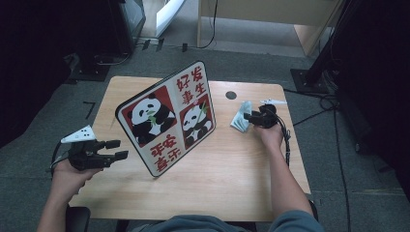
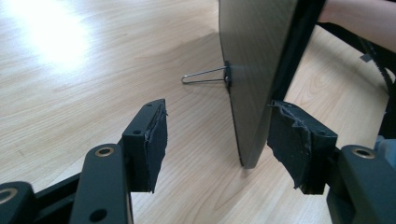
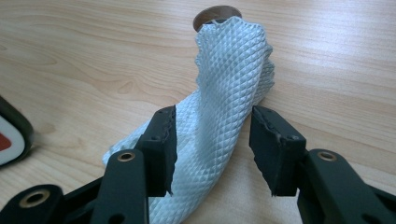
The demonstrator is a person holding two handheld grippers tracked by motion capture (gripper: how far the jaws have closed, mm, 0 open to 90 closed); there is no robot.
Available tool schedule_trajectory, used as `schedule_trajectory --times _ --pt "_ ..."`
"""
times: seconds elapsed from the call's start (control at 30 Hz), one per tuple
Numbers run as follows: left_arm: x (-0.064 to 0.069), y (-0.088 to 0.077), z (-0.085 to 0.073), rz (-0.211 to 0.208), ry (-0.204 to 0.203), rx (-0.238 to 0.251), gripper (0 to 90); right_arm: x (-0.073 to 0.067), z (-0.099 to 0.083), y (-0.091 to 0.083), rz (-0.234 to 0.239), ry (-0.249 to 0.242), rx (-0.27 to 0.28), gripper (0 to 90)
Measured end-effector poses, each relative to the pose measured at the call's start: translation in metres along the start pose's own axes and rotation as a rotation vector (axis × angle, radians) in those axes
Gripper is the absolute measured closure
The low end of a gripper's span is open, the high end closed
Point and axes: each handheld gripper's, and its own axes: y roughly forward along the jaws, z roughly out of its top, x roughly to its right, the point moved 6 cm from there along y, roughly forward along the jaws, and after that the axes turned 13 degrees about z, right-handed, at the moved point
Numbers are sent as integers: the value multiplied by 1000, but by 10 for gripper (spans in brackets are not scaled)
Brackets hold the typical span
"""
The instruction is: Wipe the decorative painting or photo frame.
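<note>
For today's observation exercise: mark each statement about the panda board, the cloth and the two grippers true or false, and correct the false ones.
1. The panda board lies flat on the table. False: it stands tilted on its edge.
2. The cloth sits between the right gripper's jaws. True.
3. The left gripper is clamped on the board. False: its jaws are open, with the board's edge between them.
4. A wire stand sticks out from the board's back. True.
5. The cloth is red. False: it is pale blue-white.
</note>
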Motion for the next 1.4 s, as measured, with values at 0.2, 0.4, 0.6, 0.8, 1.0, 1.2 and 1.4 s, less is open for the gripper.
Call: schedule_trajectory --times 0.2,0.4,0.6,0.8,1.0,1.2,1.4 --pt "-8 9 0 11 4 -4 386 -10 -1 -10 0 -35 4 510" --pt "-17 19 -1 43 -16 -28 387 -20 -3 -21 18 -29 2 506" --pt "-25 32 -2 93 -34 -51 389 -35 -8 -30 37 -72 5 486" --pt "-32 44 -2 121 -45 -64 383 -51 -16 -36 63 -104 -5 471" --pt "-39 52 -1 142 -24 -53 380 -65 -23 -37 78 -143 -7 466" --pt "-48 64 1 172 -13 -33 355 -77 -33 -35 105 -160 -21 462" --pt "-55 74 3 199 -23 -11 338 -84 -42 -33 120 -165 -34 454"
